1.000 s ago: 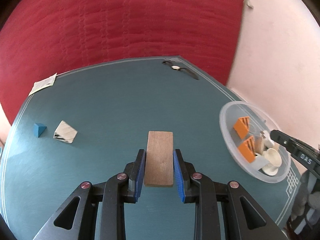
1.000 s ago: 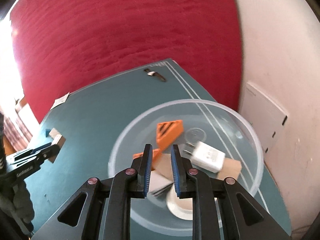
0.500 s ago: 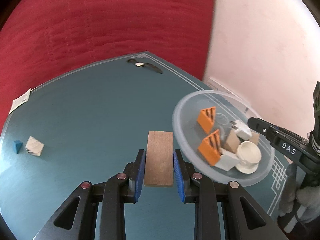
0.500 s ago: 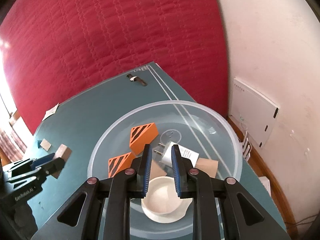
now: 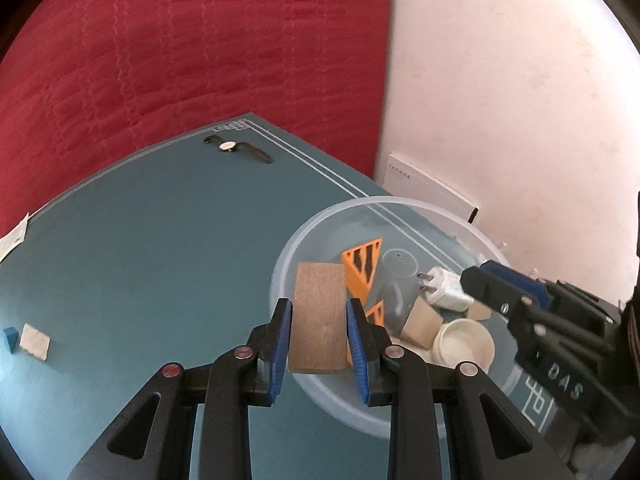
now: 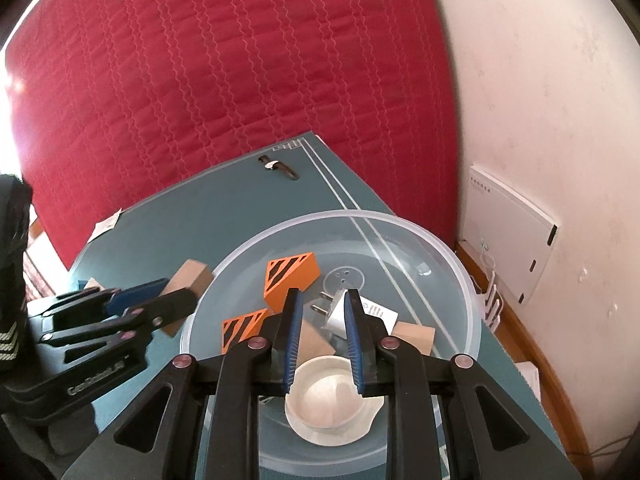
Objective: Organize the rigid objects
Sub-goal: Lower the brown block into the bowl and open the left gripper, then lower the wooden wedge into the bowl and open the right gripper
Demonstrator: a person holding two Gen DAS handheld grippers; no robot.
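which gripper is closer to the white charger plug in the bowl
Right. The right gripper hangs over the clear bowl with the white charger plug between its fingertips; the left gripper, holding the wooden block, is at the bowl's rim.

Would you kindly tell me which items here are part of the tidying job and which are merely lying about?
Part of the job:
- wooden block, clamped in the left hand-held gripper
- clear bowl with orange wedges, white plug adapter and white cup
- blue block and pale block on the table

Lying about:
- wristwatch
- paper slip
- white box by the wall
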